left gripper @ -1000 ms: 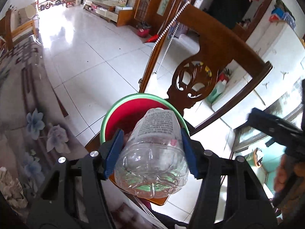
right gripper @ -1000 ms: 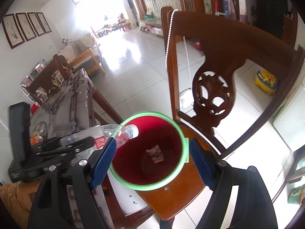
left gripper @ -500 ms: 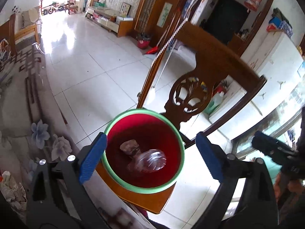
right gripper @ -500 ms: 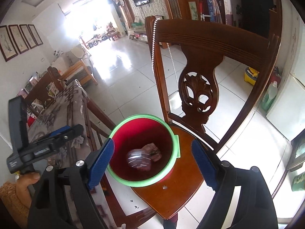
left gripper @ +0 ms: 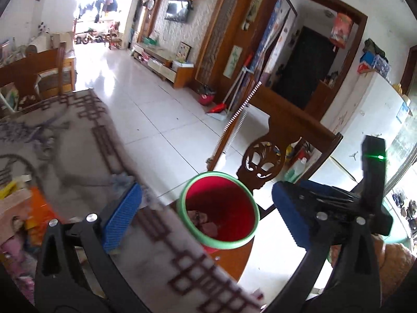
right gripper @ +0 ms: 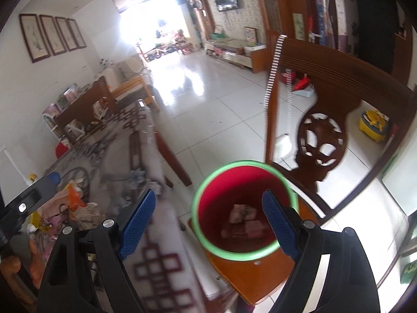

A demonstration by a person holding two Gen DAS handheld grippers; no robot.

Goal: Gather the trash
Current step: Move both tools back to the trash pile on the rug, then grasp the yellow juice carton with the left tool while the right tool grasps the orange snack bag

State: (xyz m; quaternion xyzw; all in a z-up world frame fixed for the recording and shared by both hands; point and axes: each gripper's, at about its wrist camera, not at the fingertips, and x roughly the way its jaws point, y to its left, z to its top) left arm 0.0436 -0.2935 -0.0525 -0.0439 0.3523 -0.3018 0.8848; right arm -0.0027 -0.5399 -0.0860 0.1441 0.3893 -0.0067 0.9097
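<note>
Red bin (left gripper: 221, 208) parked on wooden chair (right gripper: 250, 271) beside tabletop (left gripper: 78, 140), within easy reach for drops; trash (right gripper: 242, 221) lying at its bottom. Left hand-held gripper (left gripper: 206, 216) opening, nothing between; right hand-held gripper (right gripper: 208, 224) apart, empty, above rim.

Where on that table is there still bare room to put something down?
The patterned tablecloth is bare along the edge next to the red bin on the chair. Farther in, by the left gripper, a heap of wrappers and bags crowds it.
</note>
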